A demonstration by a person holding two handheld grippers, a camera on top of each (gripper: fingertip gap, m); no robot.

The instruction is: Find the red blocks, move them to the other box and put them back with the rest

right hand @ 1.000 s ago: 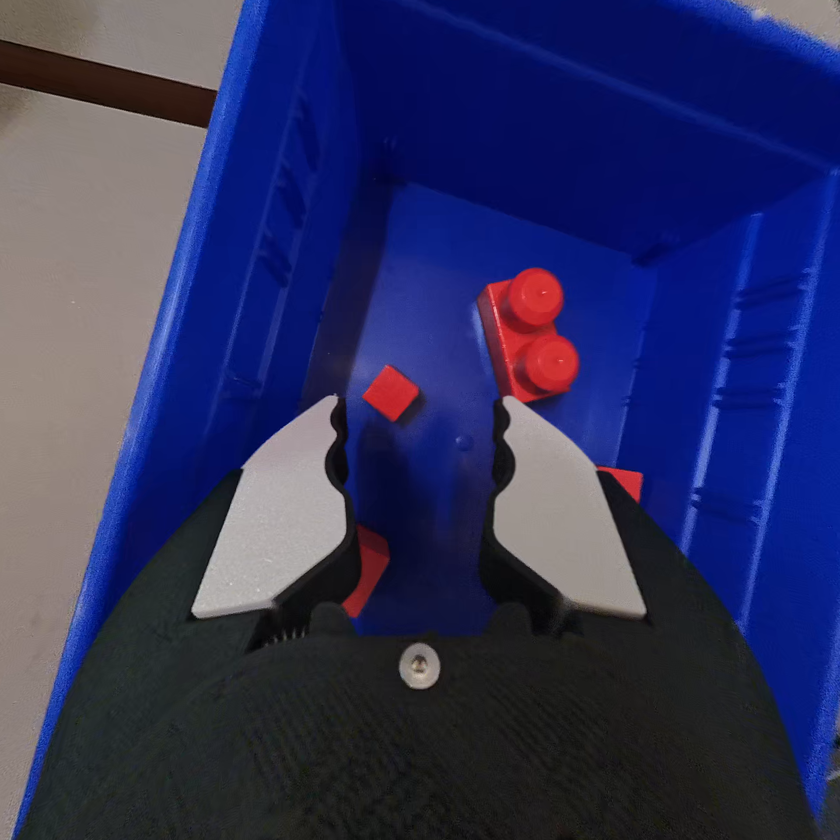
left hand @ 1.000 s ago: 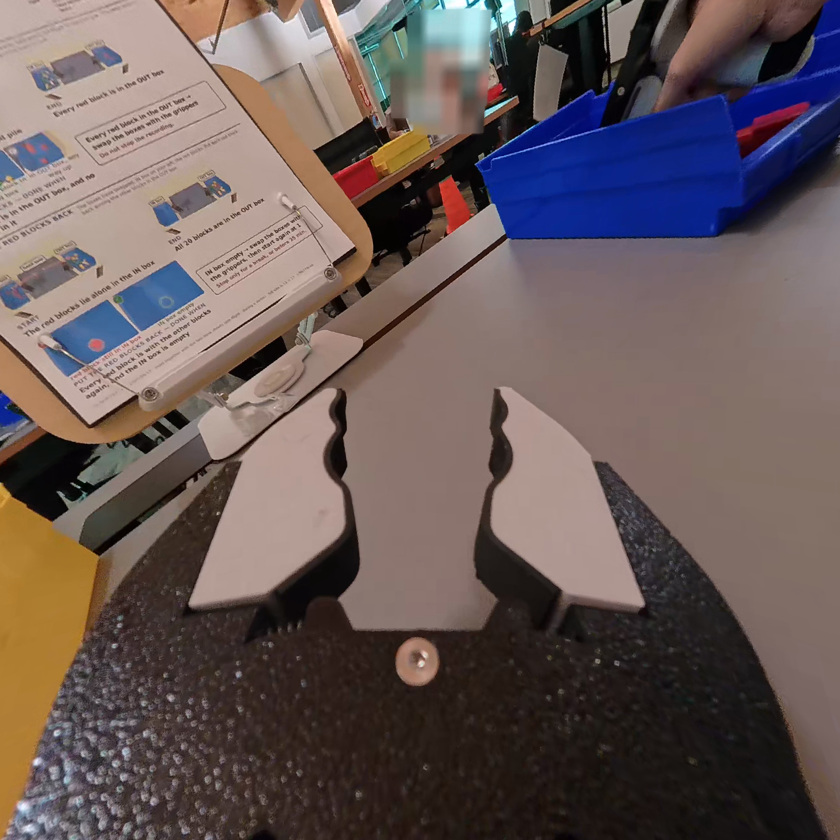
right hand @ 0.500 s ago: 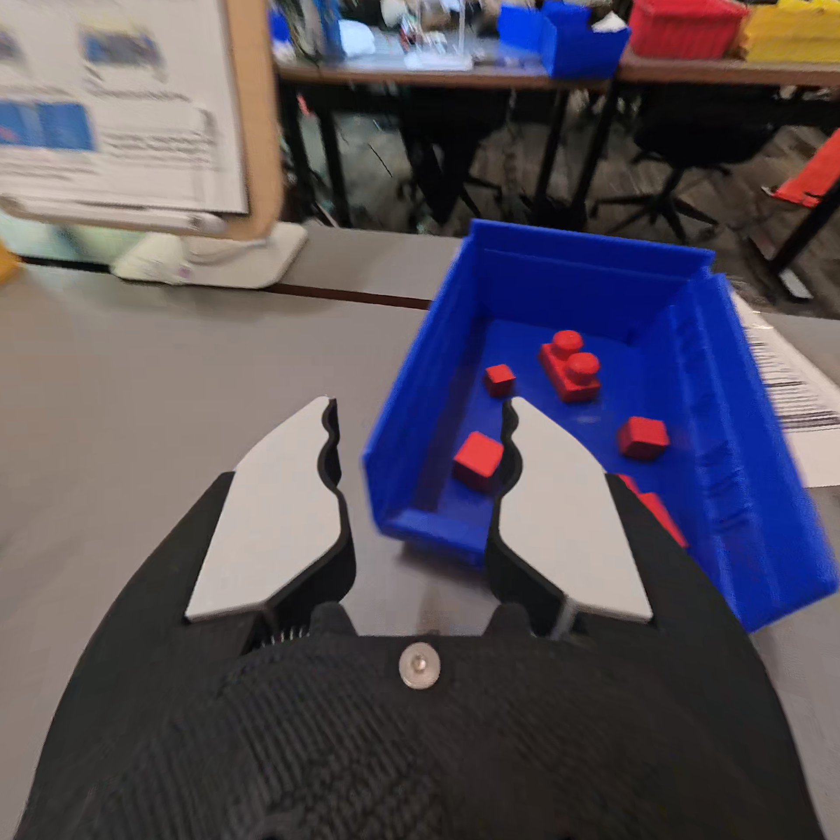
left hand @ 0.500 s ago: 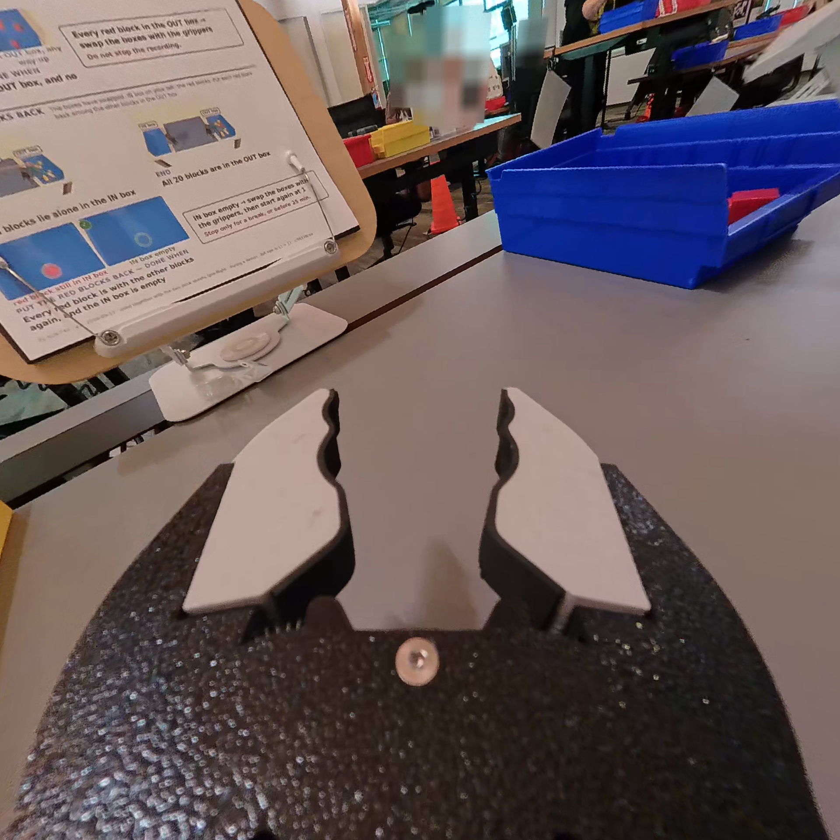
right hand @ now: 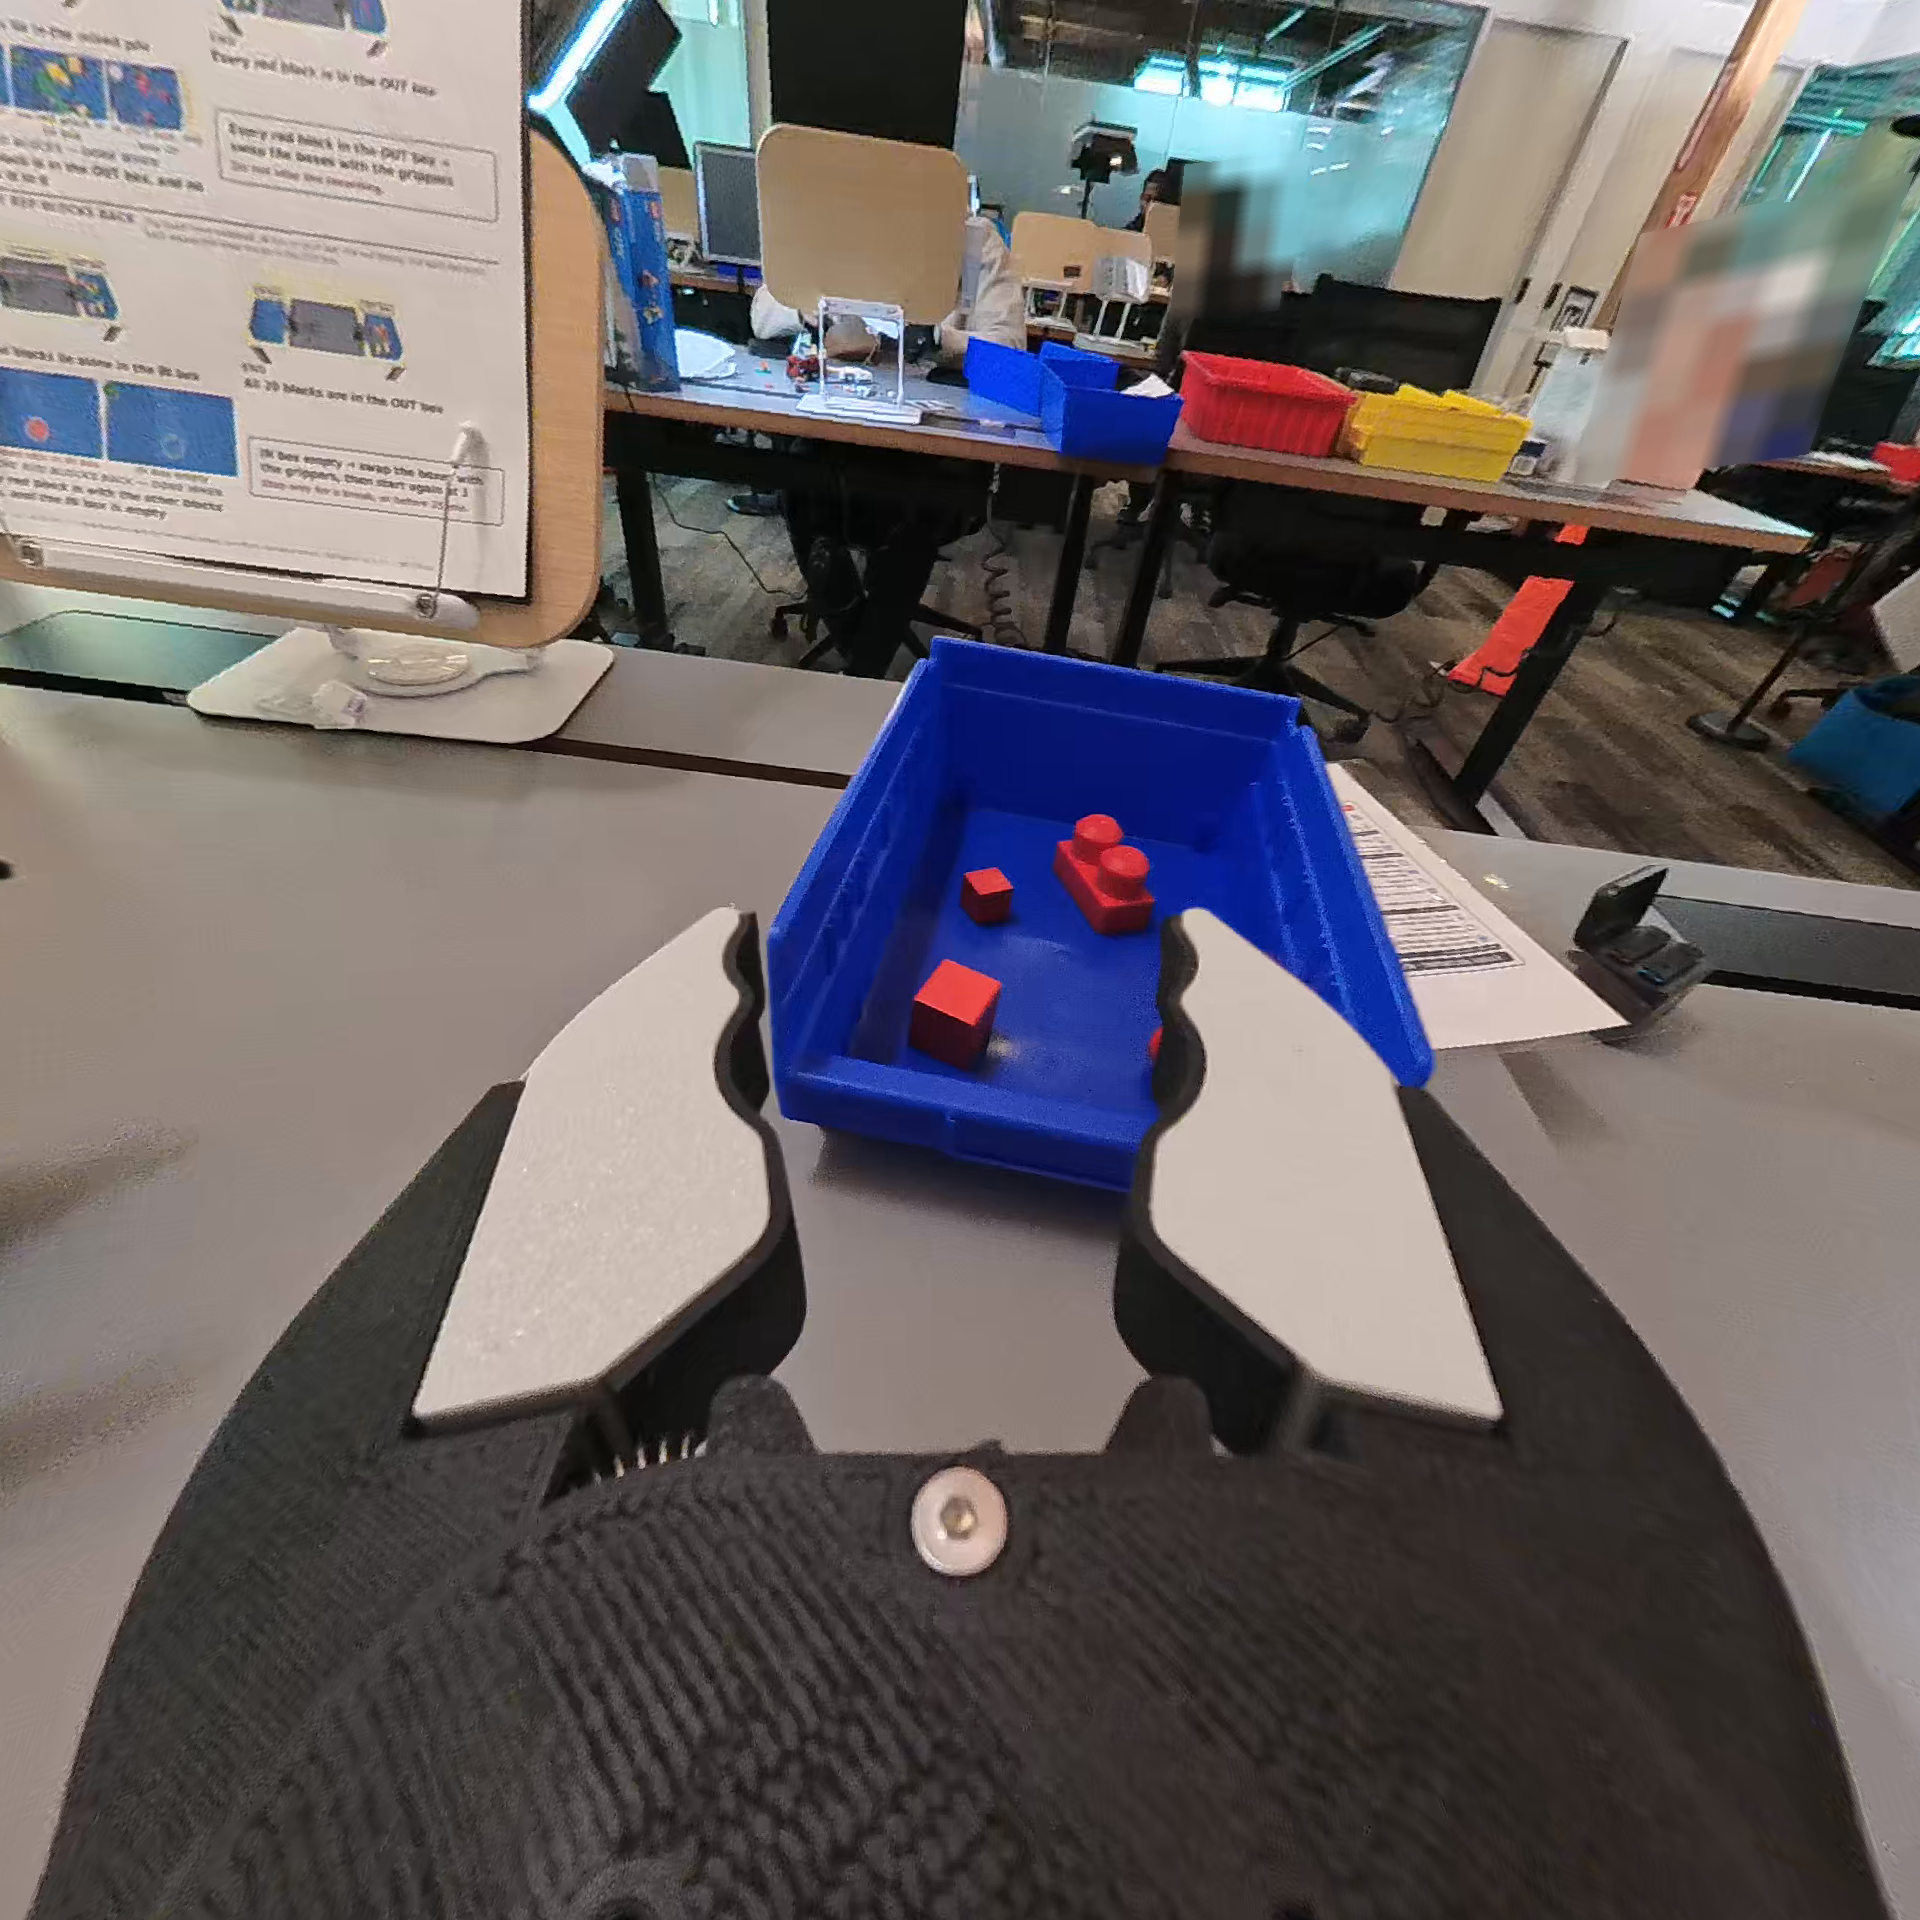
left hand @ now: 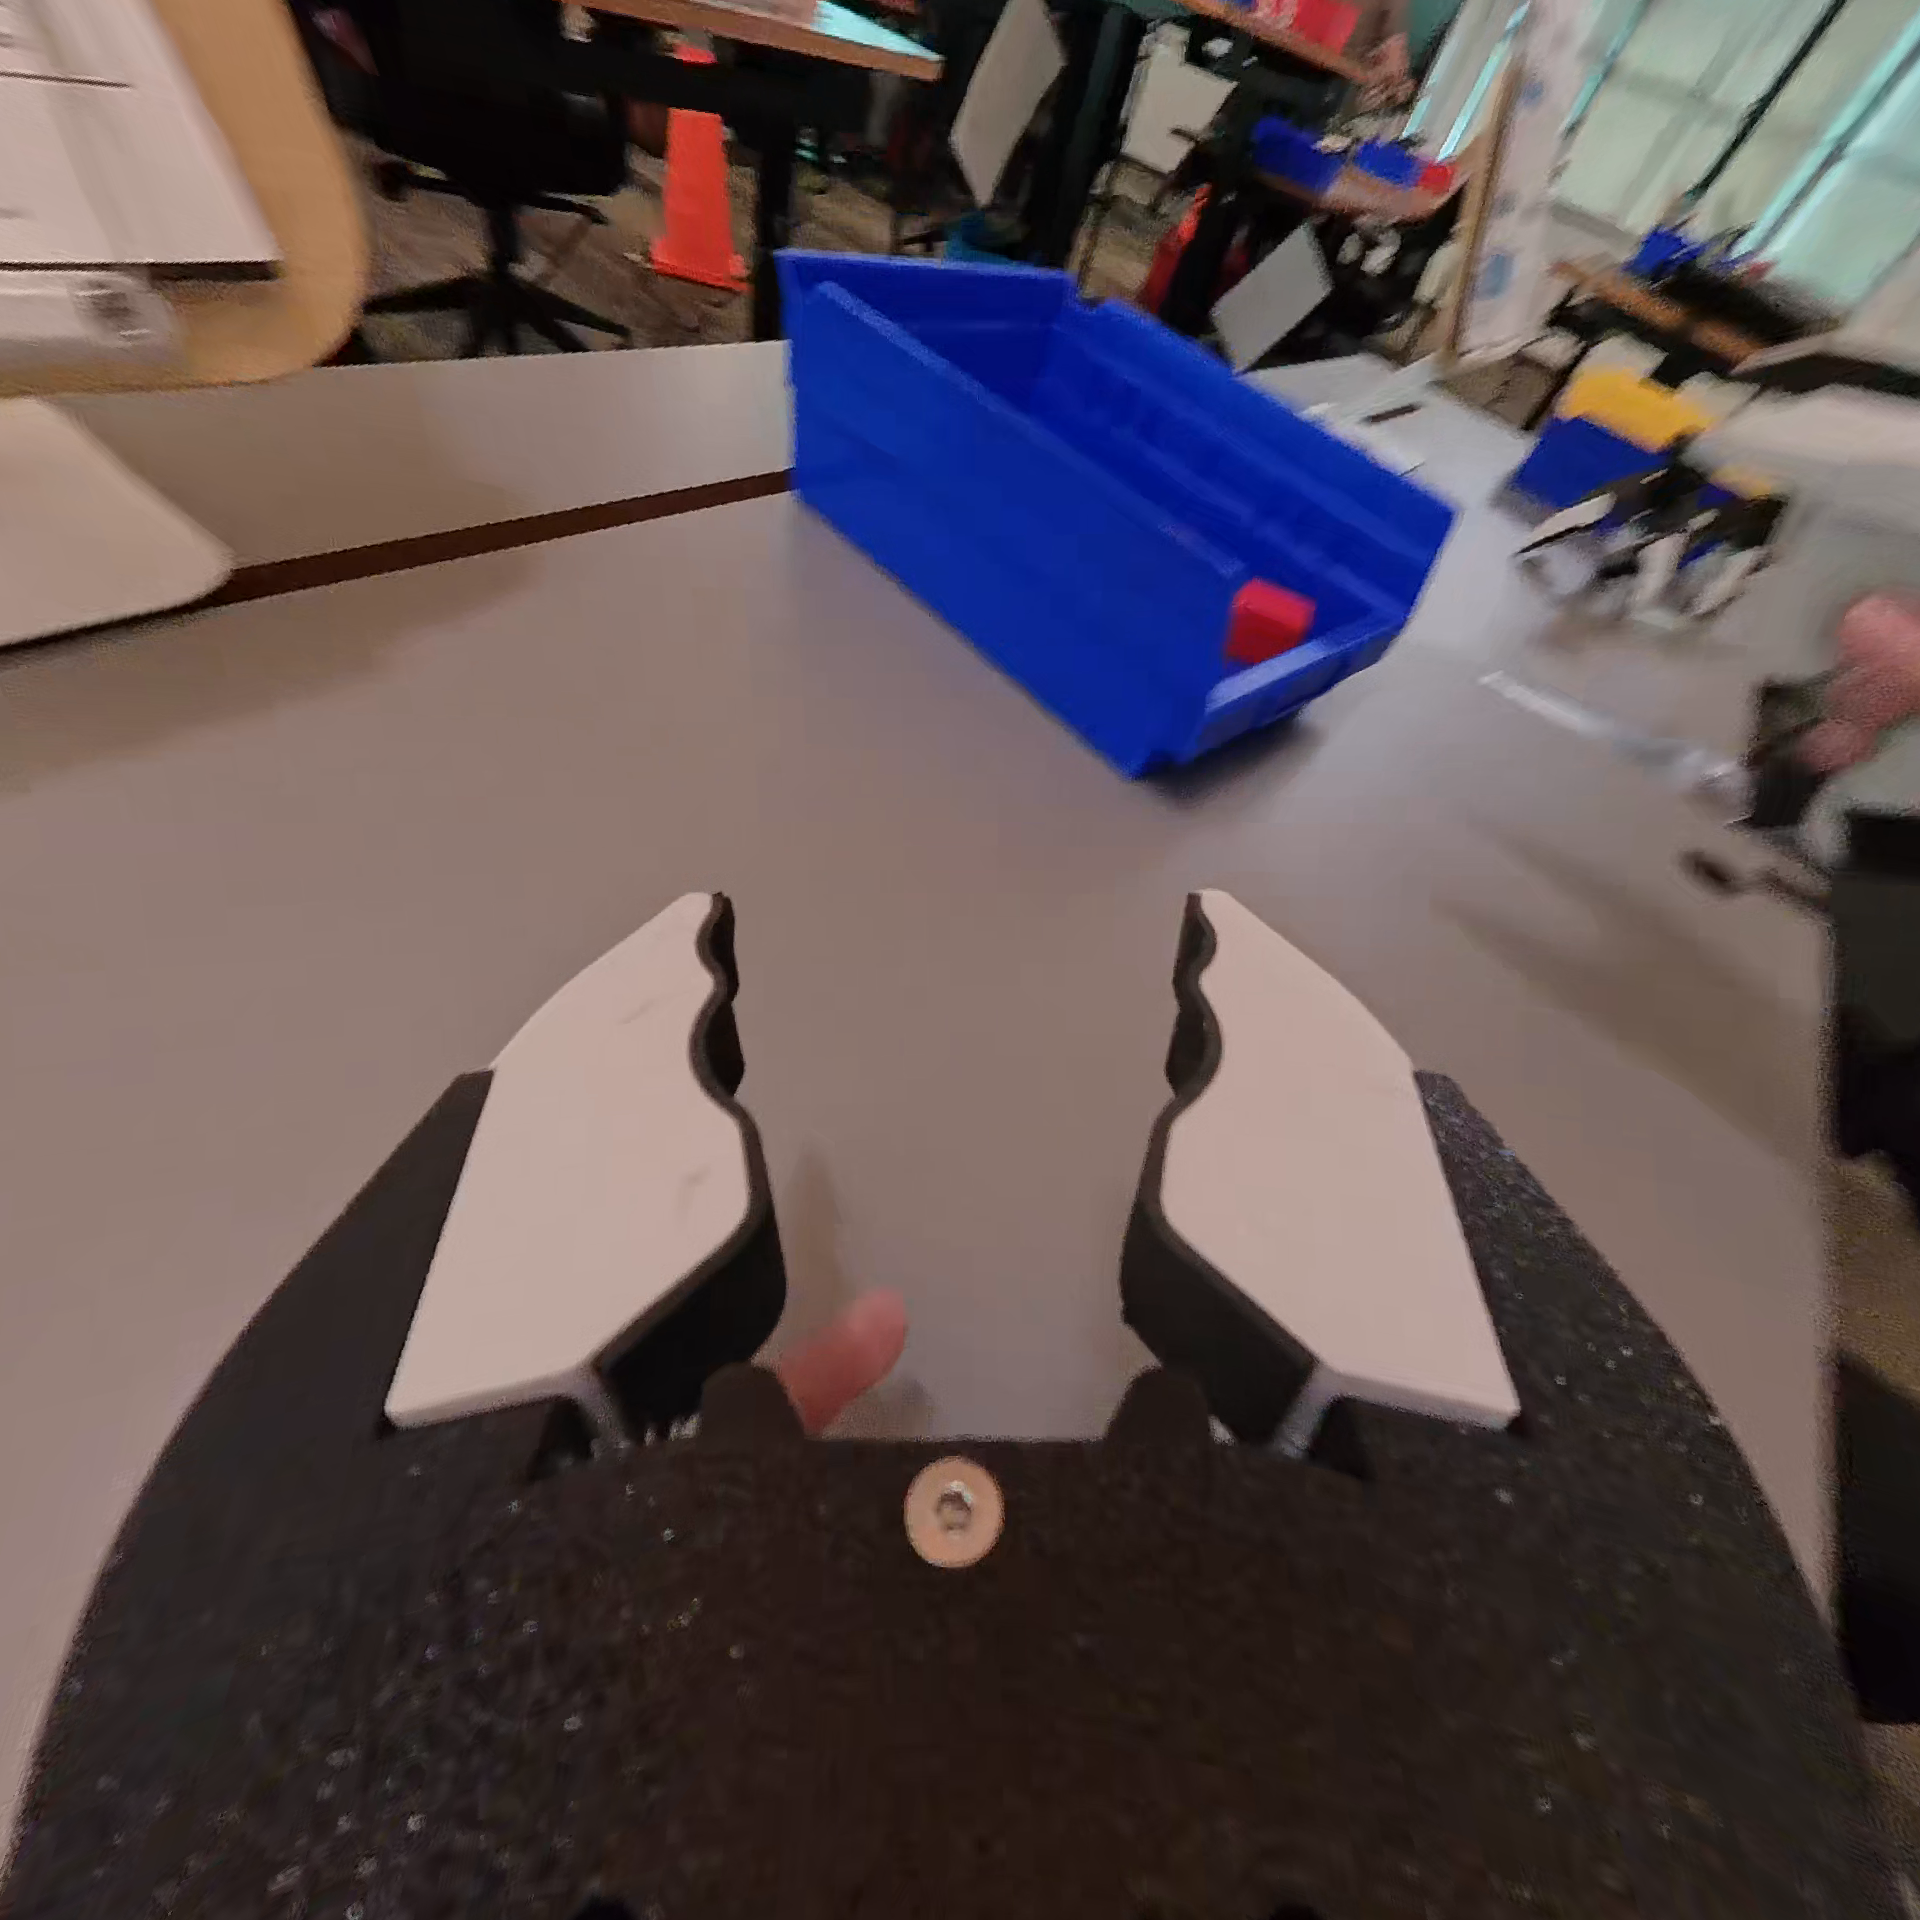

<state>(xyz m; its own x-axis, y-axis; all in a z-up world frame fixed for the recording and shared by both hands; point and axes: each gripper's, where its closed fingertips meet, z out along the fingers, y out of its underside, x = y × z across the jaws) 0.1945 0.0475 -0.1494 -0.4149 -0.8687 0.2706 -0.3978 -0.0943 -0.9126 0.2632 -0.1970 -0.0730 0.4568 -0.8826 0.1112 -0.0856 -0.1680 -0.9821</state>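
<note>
In the right wrist view a blue box stands on the grey table just ahead. It holds a red two-stud brick, a small red cube, a larger red cube and a red piece half hidden behind my right finger. My right gripper is open and empty, short of the box's near wall. In the left wrist view the same blue box lies ahead to the right with one red block showing. My left gripper is open and empty above bare table.
An instruction sheet on a wooden stand stands at the table's back left. A printed paper and a small black device lie right of the box. A person's hand shows at the right edge of the left wrist view. Other desks with bins stand behind.
My right gripper has pulled up and back out of the blue box, empty, and opened wider. My left gripper has swung right, away from the instruction stand toward the box, and opened wider.
</note>
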